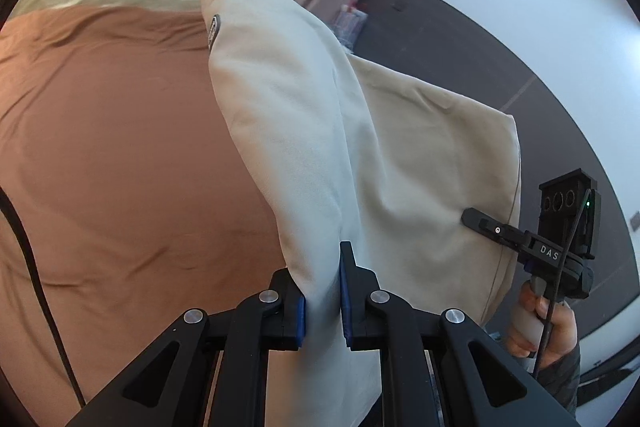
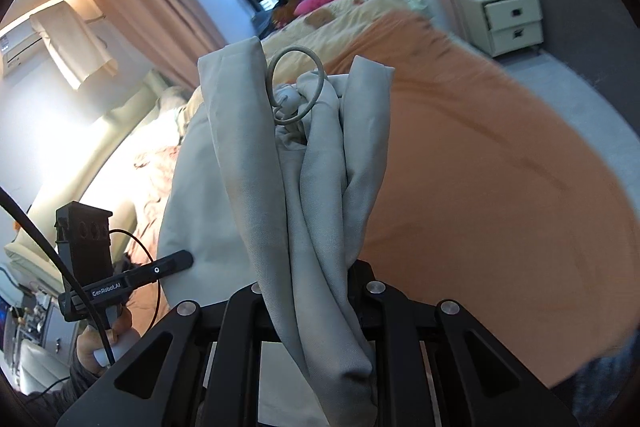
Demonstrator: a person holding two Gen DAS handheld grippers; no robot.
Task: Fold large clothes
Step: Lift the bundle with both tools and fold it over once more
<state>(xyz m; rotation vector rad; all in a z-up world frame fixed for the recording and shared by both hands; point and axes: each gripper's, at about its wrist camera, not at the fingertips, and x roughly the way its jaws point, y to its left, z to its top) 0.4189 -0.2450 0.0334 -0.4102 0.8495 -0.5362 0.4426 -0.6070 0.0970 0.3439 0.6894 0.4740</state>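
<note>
A: Spanning most of both views: wide bed under a smooth orange-brown cotton sheet. Hanging above it, clear of the sheet as far as visible: large pale grey-cream soft cotton garment, draped between the two tools.

B: Carrying it how?

A: Pinching a folded edge in the black two-finger left gripper with blue pads, jaws nearly closed with cloth filling the gap. Clamping a thick gathered bunch in the black two-finger right gripper, jaws pressed in on the fabric, pads hidden by it.

B: Handling like what, judging by the drape?

A: Looking soft and limp, sagging freely, probably light but bulky; likely slipping little against rubbery pads. Bunching easily, though, so creasing in the wrong places seems a risk.

B: Best places for gripping?

A: Probably flat outer corners or a seam edge, spreading it taut, rather than the wadded middle. Also dangling from the bunch: thin looped grey drawstring cord, knotted, worth tucking in. Smallest: dark oval sewn label near the upper edge.
</note>
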